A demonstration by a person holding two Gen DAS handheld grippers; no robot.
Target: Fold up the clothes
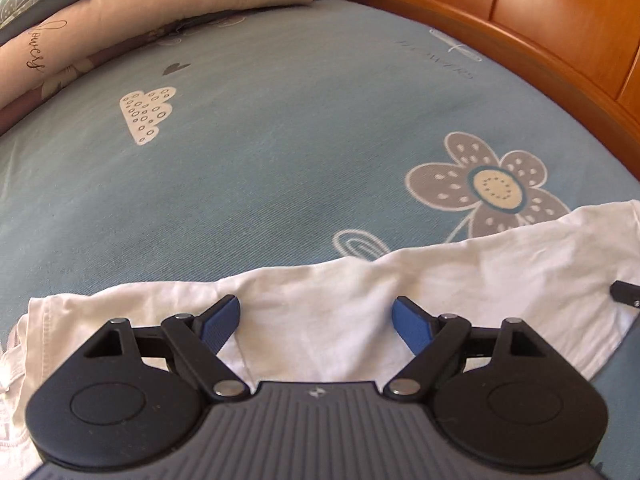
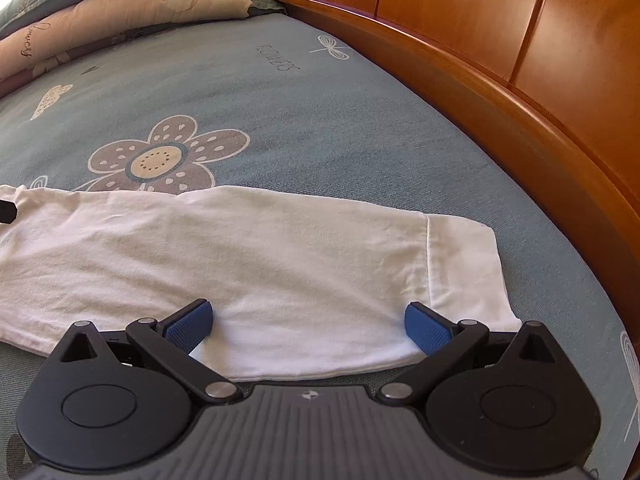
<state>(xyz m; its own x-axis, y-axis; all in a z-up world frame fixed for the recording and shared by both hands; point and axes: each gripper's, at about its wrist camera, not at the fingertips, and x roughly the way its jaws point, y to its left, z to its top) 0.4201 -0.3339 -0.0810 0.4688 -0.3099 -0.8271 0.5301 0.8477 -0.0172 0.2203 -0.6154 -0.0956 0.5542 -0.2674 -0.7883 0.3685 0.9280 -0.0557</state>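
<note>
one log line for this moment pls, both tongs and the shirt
left tongs: open over white shirt | right tongs: open over shirt | shirt: flat on bed sheet

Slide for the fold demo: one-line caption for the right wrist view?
Right claw open above the near edge of a folded white garment on a blue floral bedsheet.

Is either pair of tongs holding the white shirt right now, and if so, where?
Nothing is held. The left tongs and the right tongs both stand open above the white shirt, which lies flat on the bed sheet.
</note>
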